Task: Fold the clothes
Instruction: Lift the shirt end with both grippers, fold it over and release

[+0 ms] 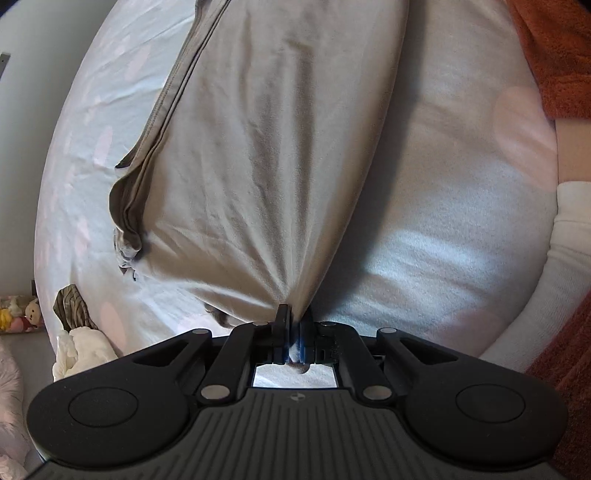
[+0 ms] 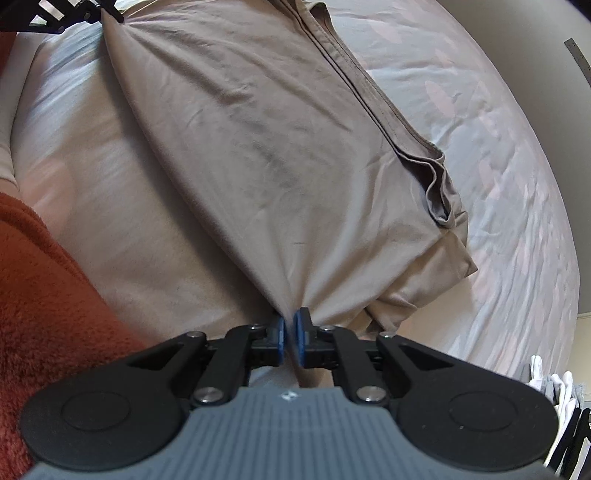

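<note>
A taupe garment (image 1: 266,147) lies folded on the pale bed sheet (image 1: 424,221), its stacked hems running along its left side. The left gripper (image 1: 293,314) is shut on its near corner, and creases fan out from the pinch. In the right wrist view the same garment (image 2: 258,147) stretches away, its layered hems on the right. The right gripper (image 2: 290,321) pinches another near corner between its blue pads, which stand slightly apart with cloth filling the gap. The left gripper (image 2: 110,14) shows at the top left, holding the far corner.
An orange fleecy blanket (image 2: 44,295) borders the sheet (image 2: 92,184) on the left of the right wrist view. A white sleeve (image 1: 569,236) sits at the right edge. Crumpled pale cloth (image 1: 81,350) and soft toys (image 1: 22,314) lie at the bed's left; hanging clothes (image 2: 561,391) are at lower right.
</note>
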The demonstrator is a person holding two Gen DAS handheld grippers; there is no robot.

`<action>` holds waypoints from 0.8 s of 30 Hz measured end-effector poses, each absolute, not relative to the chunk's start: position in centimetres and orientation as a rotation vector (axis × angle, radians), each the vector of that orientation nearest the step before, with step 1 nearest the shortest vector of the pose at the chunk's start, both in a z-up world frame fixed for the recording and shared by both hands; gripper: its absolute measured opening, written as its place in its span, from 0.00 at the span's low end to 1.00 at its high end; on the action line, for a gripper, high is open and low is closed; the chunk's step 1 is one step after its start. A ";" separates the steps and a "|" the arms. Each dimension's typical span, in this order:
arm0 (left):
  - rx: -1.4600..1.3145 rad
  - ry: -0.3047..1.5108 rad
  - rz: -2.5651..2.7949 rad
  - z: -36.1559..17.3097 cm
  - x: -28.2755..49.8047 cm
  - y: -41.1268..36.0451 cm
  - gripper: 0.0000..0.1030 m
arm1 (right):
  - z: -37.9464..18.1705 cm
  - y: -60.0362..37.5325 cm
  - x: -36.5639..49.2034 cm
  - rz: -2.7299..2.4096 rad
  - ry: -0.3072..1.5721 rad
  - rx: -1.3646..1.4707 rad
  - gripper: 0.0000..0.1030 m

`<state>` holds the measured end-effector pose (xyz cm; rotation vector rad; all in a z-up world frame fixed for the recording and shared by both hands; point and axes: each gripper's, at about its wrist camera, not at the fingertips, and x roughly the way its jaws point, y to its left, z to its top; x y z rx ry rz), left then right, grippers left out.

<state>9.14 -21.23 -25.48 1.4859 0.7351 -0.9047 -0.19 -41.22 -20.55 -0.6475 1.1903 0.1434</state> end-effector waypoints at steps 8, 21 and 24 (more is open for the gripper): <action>1.522 0.710 -0.861 -24.3 8.0 -20.5 0.32 | -18.2 -42.0 -2.0 0.076 1.139 -0.558 0.34; 0.878 0.744 -0.831 -14.7 10.9 -18.4 0.42 | -11.7 -43.5 -4.4 -0.047 0.889 -0.313 0.41; 0.758 0.750 -0.818 -14.1 12.3 -19.2 0.42 | -11.3 -43.4 -3.1 -0.089 0.826 -0.253 0.29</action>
